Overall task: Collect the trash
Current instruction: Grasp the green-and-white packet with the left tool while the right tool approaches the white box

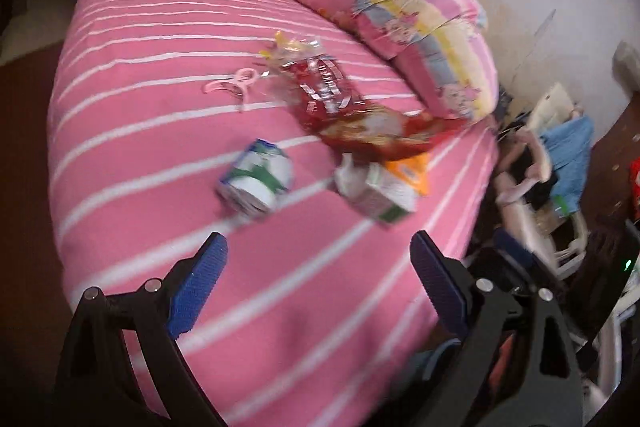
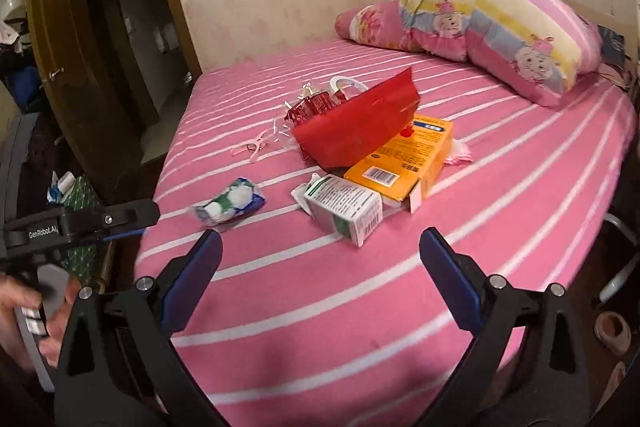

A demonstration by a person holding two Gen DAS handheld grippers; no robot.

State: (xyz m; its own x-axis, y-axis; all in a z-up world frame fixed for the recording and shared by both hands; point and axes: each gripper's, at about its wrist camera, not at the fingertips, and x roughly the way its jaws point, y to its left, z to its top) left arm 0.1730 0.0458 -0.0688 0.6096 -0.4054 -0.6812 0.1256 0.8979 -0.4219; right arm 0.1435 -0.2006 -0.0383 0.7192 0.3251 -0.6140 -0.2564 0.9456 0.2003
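Now, line by line, we note what we see.
Left gripper: our left gripper [image 1: 318,269] hovers over the bed [image 1: 160,147] with its blue fingers spread wide and nothing between them.
Right gripper: our right gripper [image 2: 320,267] also stands apart and empty above the bed [image 2: 520,207].
Nearest trash: just ahead of the right gripper lies a white-and-green carton [image 2: 344,213], touching an orange box [image 2: 404,163] behind it.
Left of it: ahead and to the left of both grippers we find a crumpled blue-green wrapper [image 2: 228,205], apart from the pile.
Further ahead: a red bag [image 2: 356,127] leans over the orange box, with a red foil wrapper [image 2: 310,107] beyond it.
Other things: a pink hair clip [image 2: 256,147] lies far ahead to the left; pillows [image 2: 500,23] sit far ahead to the right.
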